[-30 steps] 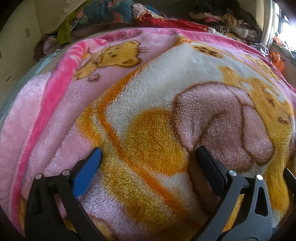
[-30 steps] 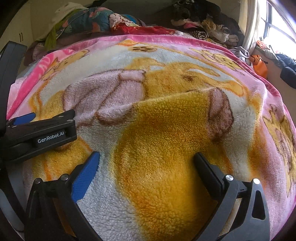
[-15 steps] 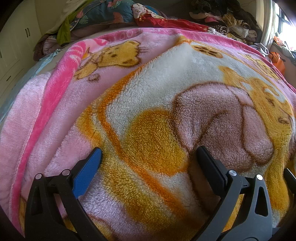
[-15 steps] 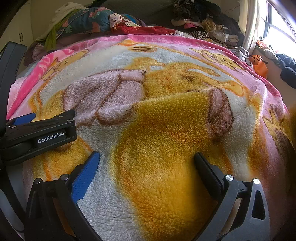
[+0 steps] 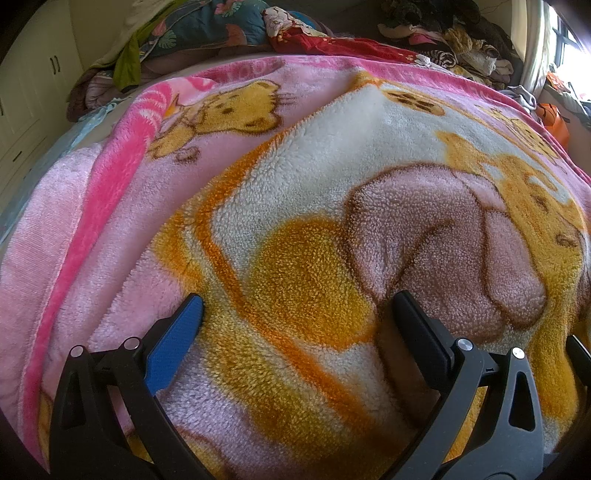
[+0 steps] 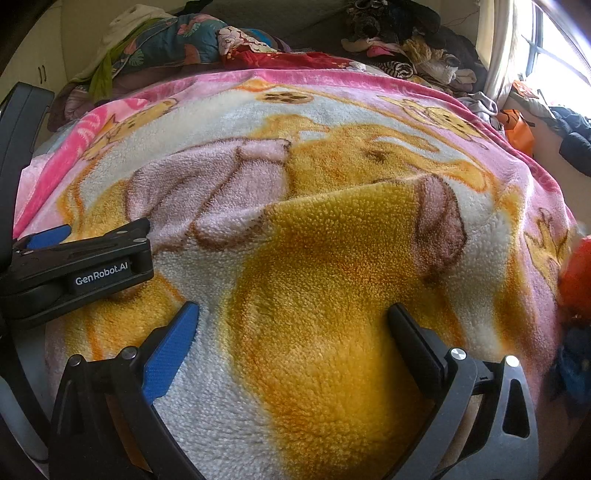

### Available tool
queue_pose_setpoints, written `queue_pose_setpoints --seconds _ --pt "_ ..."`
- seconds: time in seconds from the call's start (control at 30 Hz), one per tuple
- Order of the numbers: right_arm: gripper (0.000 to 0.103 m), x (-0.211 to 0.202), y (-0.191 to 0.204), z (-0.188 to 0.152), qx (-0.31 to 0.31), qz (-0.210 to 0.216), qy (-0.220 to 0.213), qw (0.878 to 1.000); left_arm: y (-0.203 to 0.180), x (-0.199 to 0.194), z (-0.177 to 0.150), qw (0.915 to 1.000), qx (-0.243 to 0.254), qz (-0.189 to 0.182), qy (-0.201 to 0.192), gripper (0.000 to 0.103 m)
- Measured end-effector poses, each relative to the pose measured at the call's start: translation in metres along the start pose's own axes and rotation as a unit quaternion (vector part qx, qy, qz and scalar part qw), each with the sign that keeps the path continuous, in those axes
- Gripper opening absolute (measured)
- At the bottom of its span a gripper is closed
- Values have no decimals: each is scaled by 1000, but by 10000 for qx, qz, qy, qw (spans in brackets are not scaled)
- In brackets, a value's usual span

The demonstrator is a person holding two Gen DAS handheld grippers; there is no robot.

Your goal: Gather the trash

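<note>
My left gripper [image 5: 297,306] is open and empty, held low over a fluffy pink, yellow and white cartoon blanket [image 5: 332,166] on a bed. My right gripper [image 6: 291,315] is open and empty over the same blanket [image 6: 332,240]. The left gripper's body [image 6: 77,266] shows at the left edge of the right wrist view. A blurred red-orange thing [image 6: 576,280] shows at the right edge of the right wrist view; I cannot tell what it is. No clear piece of trash shows on the blanket.
Piled clothes and bedding [image 5: 229,33] lie along the bed's far side, with more clothes [image 6: 417,51] at the far right. An orange bag [image 6: 517,129] and a dark jacket [image 6: 572,140] sit by the window. White cupboards [image 5: 22,96] stand at left.
Both grippers have held still. A blurred red-orange thing has come into the right edge of the right wrist view.
</note>
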State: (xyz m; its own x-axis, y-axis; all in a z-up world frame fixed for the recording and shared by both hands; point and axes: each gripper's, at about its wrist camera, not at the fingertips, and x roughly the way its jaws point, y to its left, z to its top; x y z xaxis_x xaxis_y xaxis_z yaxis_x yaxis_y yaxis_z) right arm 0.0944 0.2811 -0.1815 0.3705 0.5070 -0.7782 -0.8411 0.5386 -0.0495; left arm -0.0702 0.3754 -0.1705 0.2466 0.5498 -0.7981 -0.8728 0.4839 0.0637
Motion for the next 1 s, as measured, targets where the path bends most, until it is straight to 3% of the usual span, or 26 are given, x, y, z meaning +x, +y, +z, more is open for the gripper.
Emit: queue_pose_setpoints --seconds 1.0 --pt "98 1 0 1 0 -1 -1 10000 1 0 0 10000 -2 0 3 94"
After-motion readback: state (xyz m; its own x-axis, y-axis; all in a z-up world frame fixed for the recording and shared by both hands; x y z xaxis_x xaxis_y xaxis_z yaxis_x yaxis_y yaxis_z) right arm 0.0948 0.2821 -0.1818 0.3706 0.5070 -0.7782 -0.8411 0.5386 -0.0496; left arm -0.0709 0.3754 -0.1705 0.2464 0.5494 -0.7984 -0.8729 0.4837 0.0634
